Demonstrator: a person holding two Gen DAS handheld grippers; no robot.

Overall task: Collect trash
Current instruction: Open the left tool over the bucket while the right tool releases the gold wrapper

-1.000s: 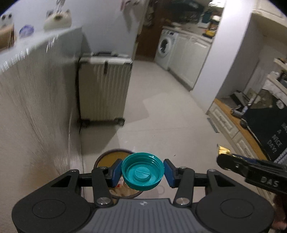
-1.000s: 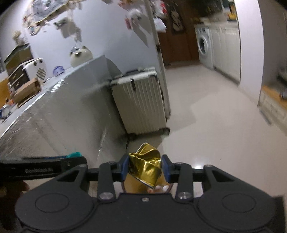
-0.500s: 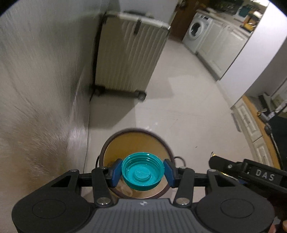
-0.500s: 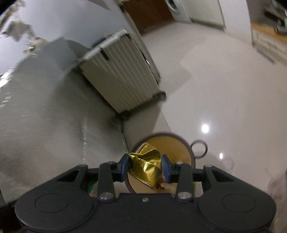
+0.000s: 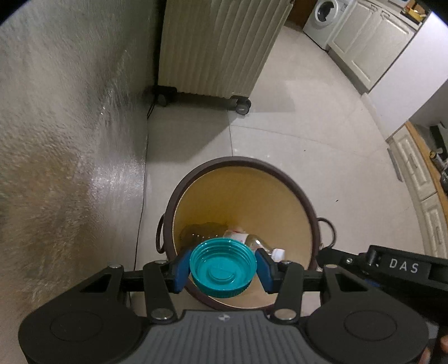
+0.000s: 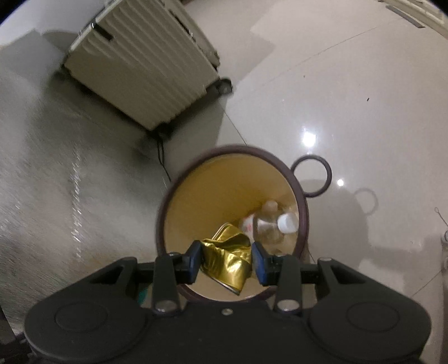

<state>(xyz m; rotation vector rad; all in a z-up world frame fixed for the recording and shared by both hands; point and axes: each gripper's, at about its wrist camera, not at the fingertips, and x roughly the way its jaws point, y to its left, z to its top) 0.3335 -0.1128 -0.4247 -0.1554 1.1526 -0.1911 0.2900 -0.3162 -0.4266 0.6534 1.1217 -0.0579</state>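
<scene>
My left gripper (image 5: pixel 223 270) is shut on a teal plastic lid (image 5: pixel 223 266) and holds it over the near rim of a round bin (image 5: pixel 240 162) with a brown rim and yellow inside. My right gripper (image 6: pixel 226 260) is shut on a crumpled gold foil wrapper (image 6: pixel 228 261), also above the bin (image 6: pixel 232 148). A clear plastic bottle with a white cap (image 6: pixel 275 224) lies inside the bin; it also shows in the left wrist view (image 5: pixel 260 243). The right gripper's body (image 5: pixel 392 268) shows at the right of the left wrist view.
A ribbed beige suitcase on wheels (image 5: pixel 218 47) stands beyond the bin, against a silver textured wall (image 5: pixel 64 140). It also shows in the right wrist view (image 6: pixel 140 64). The bin has ring handles (image 6: pixel 312 176). Pale tiled floor (image 5: pixel 308 134) spreads right toward white cabinets (image 5: pixel 372 36) and a washing machine (image 5: pixel 322 16).
Both grippers have tilted down and moved forward over the bin, which now fills the lower middle of both views. Both still hold their items.
</scene>
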